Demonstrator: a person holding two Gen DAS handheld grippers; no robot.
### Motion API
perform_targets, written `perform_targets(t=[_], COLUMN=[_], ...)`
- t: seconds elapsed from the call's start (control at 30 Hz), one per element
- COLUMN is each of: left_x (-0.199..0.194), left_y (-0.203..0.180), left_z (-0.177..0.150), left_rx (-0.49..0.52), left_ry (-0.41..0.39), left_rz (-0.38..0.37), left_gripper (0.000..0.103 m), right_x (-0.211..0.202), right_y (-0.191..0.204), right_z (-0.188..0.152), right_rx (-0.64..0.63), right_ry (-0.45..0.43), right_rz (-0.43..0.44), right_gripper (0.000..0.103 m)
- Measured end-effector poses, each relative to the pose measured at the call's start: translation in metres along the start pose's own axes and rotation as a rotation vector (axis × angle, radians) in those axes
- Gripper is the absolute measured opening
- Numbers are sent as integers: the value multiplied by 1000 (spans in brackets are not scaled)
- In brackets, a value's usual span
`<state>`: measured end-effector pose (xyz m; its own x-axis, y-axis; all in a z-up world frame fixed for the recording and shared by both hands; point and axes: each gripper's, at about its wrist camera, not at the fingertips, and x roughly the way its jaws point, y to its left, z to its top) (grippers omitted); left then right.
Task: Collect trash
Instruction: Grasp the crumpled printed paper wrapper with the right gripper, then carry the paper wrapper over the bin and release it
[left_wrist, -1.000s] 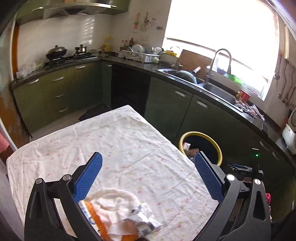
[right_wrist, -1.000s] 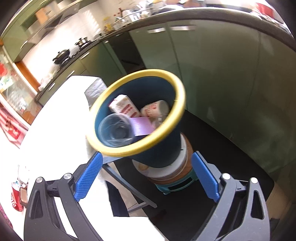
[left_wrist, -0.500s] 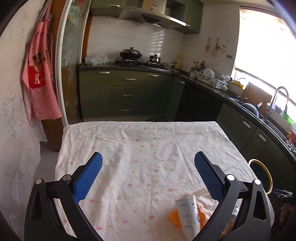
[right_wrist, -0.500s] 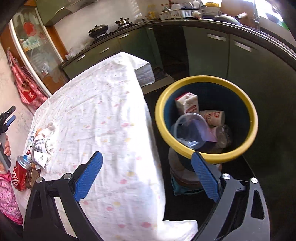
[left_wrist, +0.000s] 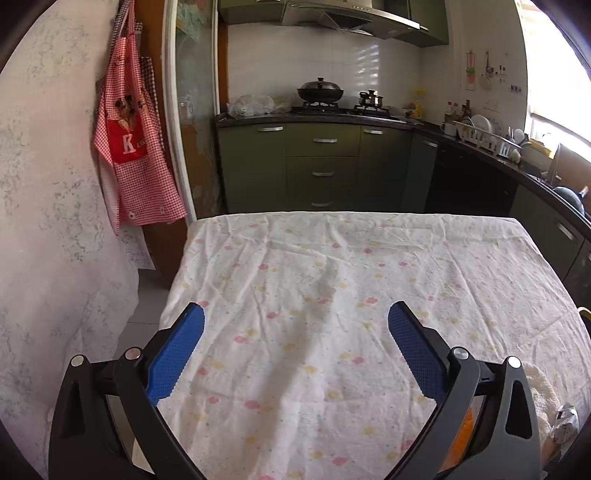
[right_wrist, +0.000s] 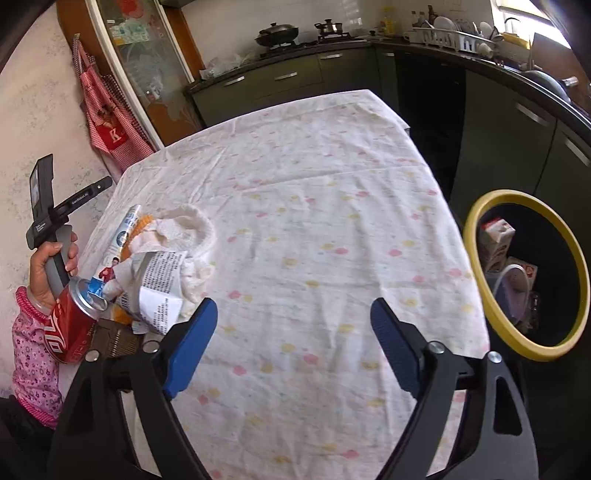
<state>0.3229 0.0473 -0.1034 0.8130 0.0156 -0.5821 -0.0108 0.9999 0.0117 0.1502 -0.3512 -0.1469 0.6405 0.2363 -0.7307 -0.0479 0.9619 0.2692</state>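
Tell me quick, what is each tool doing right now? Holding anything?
Left tool: open, holding nothing, only tablecloth between its fingers.
Right tool: open, empty, its jaws have just been closing a little.

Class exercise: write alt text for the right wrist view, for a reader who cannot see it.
The open, empty right gripper, whose jaws have just been closing, hangs over a table in a floral cloth. At the left edge lies a trash pile: red soda can, crumpled wrapper, white tube and white cloth. A yellow-rimmed bin holding cartons stands right.
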Motion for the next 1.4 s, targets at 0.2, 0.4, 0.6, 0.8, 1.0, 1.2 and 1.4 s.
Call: perform_targets(t=[0.2,0.4,0.6,0.8,1.0,1.2,1.4], left_x=[-9,-18,-22,-23,-22,-22,-21], left_y=[9,8,1,-5,-7,-7,-7], left_z=[1,3,2,2,1,2,1], left_rx=[-17,-16,2,17,26,23,21], left_ry=[-38,-57,-58,-60,-53,-51,-45], left_rz=[48,44,30,18,16,14,16], left_gripper=[98,98,98,98,98,98,98], right_x=[11,26,44,53,43,25,3], right_y=[48,90,104,103,102,97,81], right_z=[8,9,8,7,7,8,8], right_rx=[-53,-107,-121,-109,-114,-112,-101], right_ry=[4,21,52,67,39,6,-18], right_rz=[86,119,108,91,104,113,110], right_gripper=[67,63,61,49,43,43,43])
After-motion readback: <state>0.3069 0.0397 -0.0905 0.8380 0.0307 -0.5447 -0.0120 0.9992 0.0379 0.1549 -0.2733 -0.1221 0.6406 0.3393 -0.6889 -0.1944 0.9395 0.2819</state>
